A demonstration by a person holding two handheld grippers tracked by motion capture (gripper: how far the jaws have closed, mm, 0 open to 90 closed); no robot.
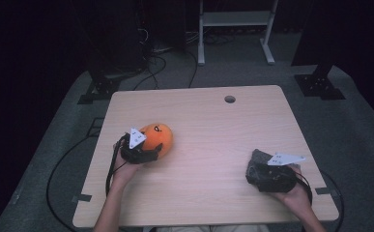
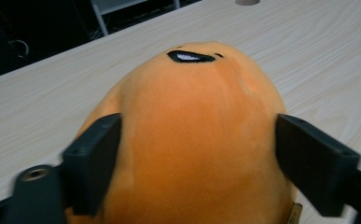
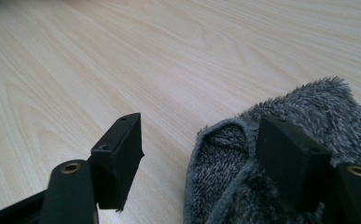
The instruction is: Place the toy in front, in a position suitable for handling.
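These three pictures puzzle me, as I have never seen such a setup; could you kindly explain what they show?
No robot is here: a person sits at a wooden table with a hand-held, two-jaw gripper in each hand. The high view comes from a fixed camera above the person, looking forward and down. The other two come from cameras riding on the grippers, looking along their black jaws.

Two things lie on the table. At the left is an orange plush toy with a stitched eye; the left gripper has a jaw on each side of it, pressing its flanks. At the right is a grey fluffy cloth; the right gripper is open, with one jaw over the cloth and the other over bare wood, gripping nothing. Beyond the table are dark floor, cables and a white frame.
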